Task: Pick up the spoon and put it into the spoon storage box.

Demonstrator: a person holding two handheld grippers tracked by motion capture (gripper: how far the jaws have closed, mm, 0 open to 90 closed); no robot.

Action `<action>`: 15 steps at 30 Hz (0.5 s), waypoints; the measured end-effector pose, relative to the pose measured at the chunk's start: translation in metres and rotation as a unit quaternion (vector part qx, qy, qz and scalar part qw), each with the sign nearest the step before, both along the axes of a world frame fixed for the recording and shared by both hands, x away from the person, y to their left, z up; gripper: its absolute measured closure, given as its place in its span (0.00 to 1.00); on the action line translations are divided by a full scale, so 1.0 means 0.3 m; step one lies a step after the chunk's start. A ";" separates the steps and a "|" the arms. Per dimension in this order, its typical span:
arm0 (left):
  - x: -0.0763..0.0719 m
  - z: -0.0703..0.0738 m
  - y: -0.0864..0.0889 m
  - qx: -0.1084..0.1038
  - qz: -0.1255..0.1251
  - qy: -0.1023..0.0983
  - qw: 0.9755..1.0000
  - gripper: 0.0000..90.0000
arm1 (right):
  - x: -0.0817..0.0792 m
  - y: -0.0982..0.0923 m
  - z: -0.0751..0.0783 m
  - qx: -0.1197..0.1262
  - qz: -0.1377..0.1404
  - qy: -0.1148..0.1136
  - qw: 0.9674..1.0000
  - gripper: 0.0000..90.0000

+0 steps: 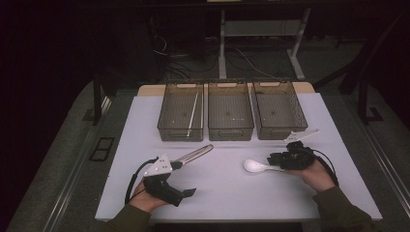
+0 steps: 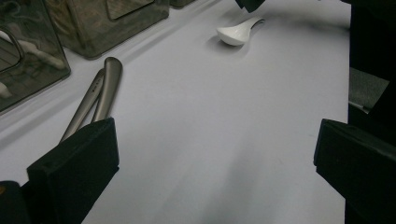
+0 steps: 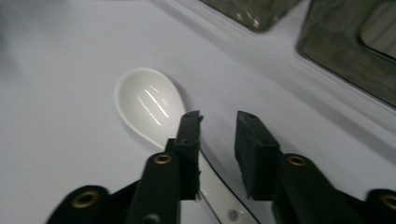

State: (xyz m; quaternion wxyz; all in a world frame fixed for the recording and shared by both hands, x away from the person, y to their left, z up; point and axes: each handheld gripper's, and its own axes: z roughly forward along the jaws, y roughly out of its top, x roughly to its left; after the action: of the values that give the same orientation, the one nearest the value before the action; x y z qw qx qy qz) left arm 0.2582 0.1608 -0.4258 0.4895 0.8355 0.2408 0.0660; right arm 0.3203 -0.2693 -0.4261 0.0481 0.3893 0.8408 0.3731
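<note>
A white ceramic spoon (image 1: 254, 166) (image 3: 149, 105) lies on the white table, bowl up and pointing left. My right gripper (image 1: 273, 159) (image 3: 219, 135) hovers over its handle with a narrow gap between the jaws; the handle runs under them and the pads are not pressing it. The spoon (image 2: 236, 33) also appears far off in the left gripper view. My left gripper (image 1: 183, 180) (image 2: 215, 163) stands wide open near the front left with nothing between its jaws. A metal utensil (image 1: 196, 153) (image 2: 100, 91) with two long bars lies just beyond its left jaw.
Three clear grey bins stand in a row at the back: left (image 1: 167, 104), middle (image 1: 230, 129), right (image 1: 300, 113). The left bin holds a thin white stick (image 1: 193, 112). The table's front edge (image 1: 232, 218) runs just below both hands.
</note>
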 end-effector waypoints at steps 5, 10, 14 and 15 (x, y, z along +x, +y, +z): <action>-0.002 0.002 0.000 0.003 -0.001 -0.001 1.000 0.00 | -0.010 0.033 0.003 0.023 0.011 0.001 1.000 0.62; 0.000 0.001 -0.002 0.003 -0.002 -0.002 1.000 0.00 | -0.007 0.069 -0.012 0.022 0.018 0.003 1.000 0.60; 0.000 -0.001 -0.002 0.005 -0.002 0.000 1.000 0.00 | 0.002 0.095 -0.033 0.013 0.028 0.007 0.999 0.60; 0.000 0.000 -0.001 0.006 -0.001 0.001 1.000 0.00 | 0.003 0.102 -0.037 0.011 0.031 0.008 0.999 0.60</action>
State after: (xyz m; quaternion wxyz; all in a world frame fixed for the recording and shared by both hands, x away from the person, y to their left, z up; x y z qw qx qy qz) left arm 0.2582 0.1606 -0.4259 0.4847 0.8387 0.2396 0.0658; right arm 0.3213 -0.2387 -0.4374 0.0251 0.3662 0.8489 0.3802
